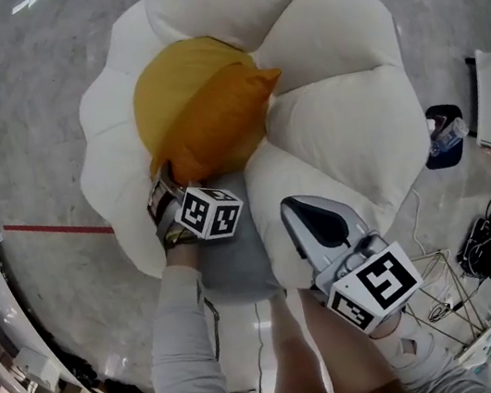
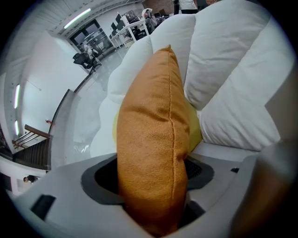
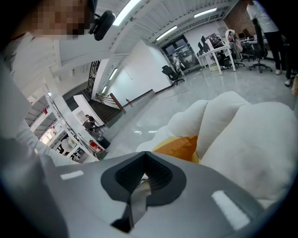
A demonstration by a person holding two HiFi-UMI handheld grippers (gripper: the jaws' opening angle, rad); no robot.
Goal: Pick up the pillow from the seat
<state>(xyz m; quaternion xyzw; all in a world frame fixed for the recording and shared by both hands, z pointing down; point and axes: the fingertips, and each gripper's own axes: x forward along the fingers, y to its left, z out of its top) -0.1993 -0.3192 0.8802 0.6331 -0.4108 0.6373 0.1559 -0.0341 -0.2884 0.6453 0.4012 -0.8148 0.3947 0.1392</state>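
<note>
Left gripper [image 2: 151, 175] had its jaws clamped on the lower edge of the orange pillow [image 2: 149, 116], with the seam running right up the middle between the pads. The bite looked deep enough: fabric filled the gap, not just a corner.

The right gripper [image 3: 144, 179] was closed on nothing, its jaws pressed together, and it hung back just beside the seat's [image 1: 346, 126] near lobe.

The pillow was on the seat, propped upright against the puffy white back lobes, so it wasn't lifted yet.

My take on doing this step well:
- squeeze firmly before pulling, since a soft pillow compresses and can slip out
- lift straight up and a bit toward yourself, so the top corner doesn't drag on the lobes it's wedged between
- held by one edge it'll probably flop and swing, so go slow
- the right gripper isn't needed, just keep it out of the way

Counts, as far as I could see:
- pillow: one (orange front, yellow side behind)
- seat: one, flower-shaped, on the grey floor [image 1: 15, 118]
- grippers: two
- marker cubes: two, one on the left [image 1: 210, 211] and one on the right [image 1: 375, 288]
</note>
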